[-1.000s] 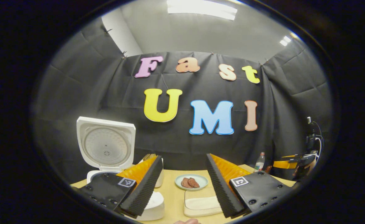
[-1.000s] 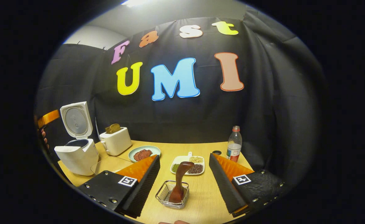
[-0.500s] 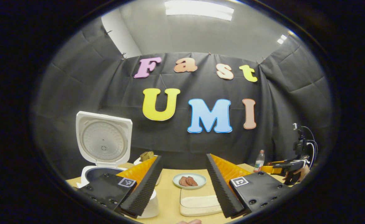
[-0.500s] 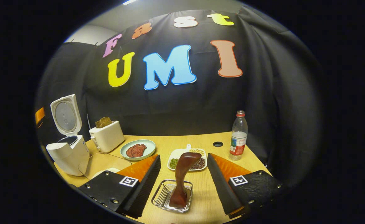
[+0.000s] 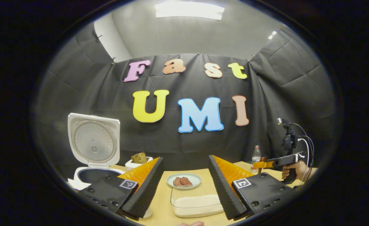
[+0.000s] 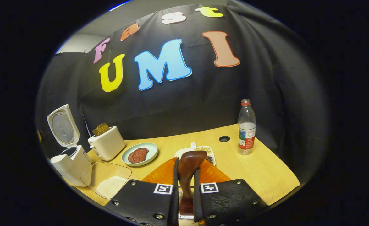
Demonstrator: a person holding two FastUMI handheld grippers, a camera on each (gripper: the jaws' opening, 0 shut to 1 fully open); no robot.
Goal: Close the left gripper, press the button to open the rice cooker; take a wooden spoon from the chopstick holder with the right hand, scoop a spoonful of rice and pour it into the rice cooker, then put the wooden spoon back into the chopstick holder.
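Note:
The white rice cooker [image 5: 93,147] stands at the left with its lid up, also seen from the right gripper view as the rice cooker [image 6: 69,157]. My left gripper [image 5: 185,163] is open and holds nothing, back from the table. A clear rice container [image 5: 197,202] lies below it. My right gripper [image 6: 186,175] is shut on the dark wooden spoon [image 6: 189,160], which stands upright with its lower end in the wire chopstick holder [image 6: 186,216]. From the left gripper view the right gripper [image 5: 272,163] shows at the far right, held by a hand [image 5: 293,171].
On the wooden table [image 6: 266,169] stand a toaster [image 6: 107,146] with bread, a plate of meat [image 6: 139,153], a dish of beans [image 6: 203,150], a water bottle [image 6: 246,127] and the clear rice container [image 6: 109,182]. A cable hole [image 6: 224,138] lies near the bottle.
My right gripper came forward and shut on the wooden spoon's handle. My left gripper stayed open and drew back, so the cooker sits farther left in its view.

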